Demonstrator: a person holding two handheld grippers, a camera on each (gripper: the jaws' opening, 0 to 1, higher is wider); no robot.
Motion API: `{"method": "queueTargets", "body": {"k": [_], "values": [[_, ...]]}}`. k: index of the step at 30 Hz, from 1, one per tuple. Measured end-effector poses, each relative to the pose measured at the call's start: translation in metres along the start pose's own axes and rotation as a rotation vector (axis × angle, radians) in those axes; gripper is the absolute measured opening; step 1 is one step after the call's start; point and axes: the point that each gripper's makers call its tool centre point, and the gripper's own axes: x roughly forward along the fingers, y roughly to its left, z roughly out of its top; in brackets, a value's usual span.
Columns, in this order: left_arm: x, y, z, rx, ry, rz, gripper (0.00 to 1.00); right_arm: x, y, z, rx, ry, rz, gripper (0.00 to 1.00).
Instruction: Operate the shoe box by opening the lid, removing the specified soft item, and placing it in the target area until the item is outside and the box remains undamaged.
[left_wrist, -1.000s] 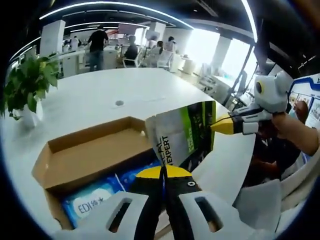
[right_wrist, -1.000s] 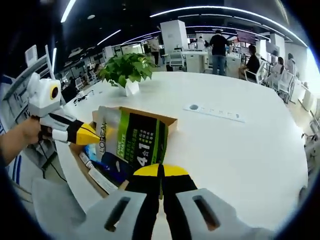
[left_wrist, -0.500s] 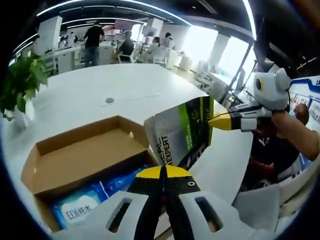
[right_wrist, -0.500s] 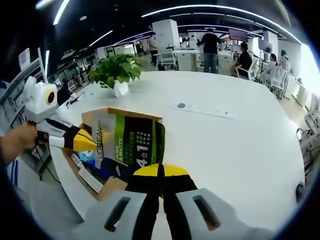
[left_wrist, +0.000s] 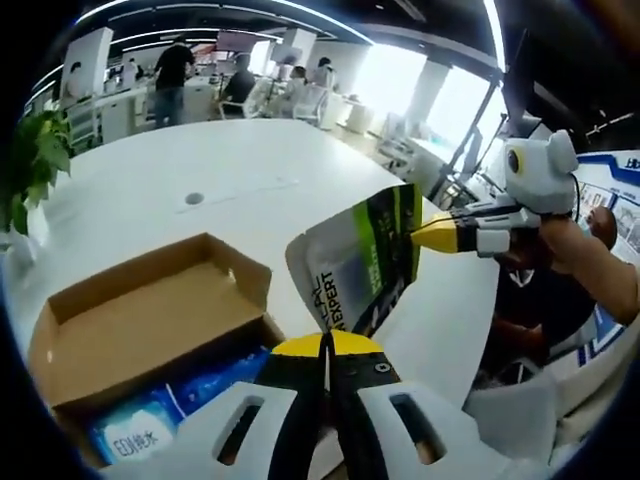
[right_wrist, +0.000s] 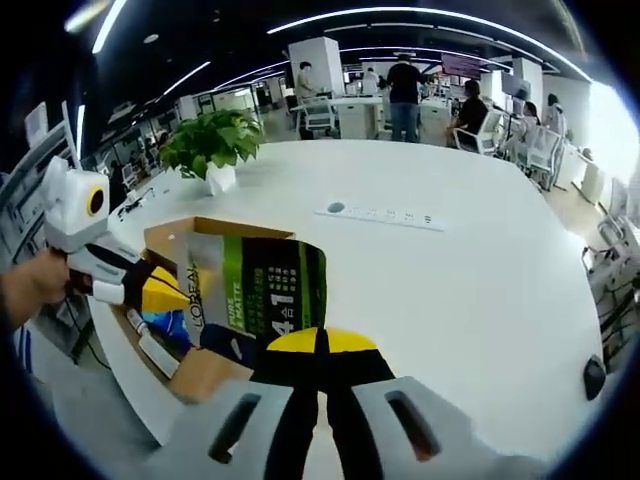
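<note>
The pouch (left_wrist: 358, 262) hangs above the table (left_wrist: 250, 175), right of the open box (left_wrist: 140, 320) in the left gripper view, its long axis near upright and leaning toward the upper right, printed face toward the camera. The left gripper (left_wrist: 325, 345), low in the centre of its view, has its jaws together on the pouch's lower edge; the right gripper (left_wrist: 425, 235) comes in from the right, its yellow tip pinching the pouch's upper corner, a hand (left_wrist: 575, 250) behind it. In the right gripper view the pouch (right_wrist: 255, 300) stands before the box (right_wrist: 175, 235), with the right gripper (right_wrist: 320, 345) clamped on its lower edge and the left gripper (right_wrist: 175, 297) at its left edge. A blue packet (left_wrist: 135, 435) lies in the box.
</note>
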Motion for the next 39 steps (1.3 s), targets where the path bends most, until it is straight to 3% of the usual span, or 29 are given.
{"method": "queueTargets", "body": {"k": [16, 23, 30, 39], "values": [[0.034, -0.007, -0.009, 0.1, 0.106, -0.003, 0.0, 0.013, -0.028, -0.022, 0.037, 0.041, -0.038, 0.0], [0.051, -0.005, -0.018, 0.219, 0.203, 0.018, 0.0, 0.023, -0.035, -0.033, 0.048, 0.074, -0.051, 0.0], [0.063, -0.005, -0.025, 0.259, 0.264, 0.016, 0.0, 0.033, -0.042, -0.041, 0.064, 0.093, -0.06, 0.0], [0.077, -0.002, -0.036, 0.367, 0.367, 0.034, 0.0, 0.043, -0.044, -0.053, 0.086, 0.12, -0.062, 0.0]]}}
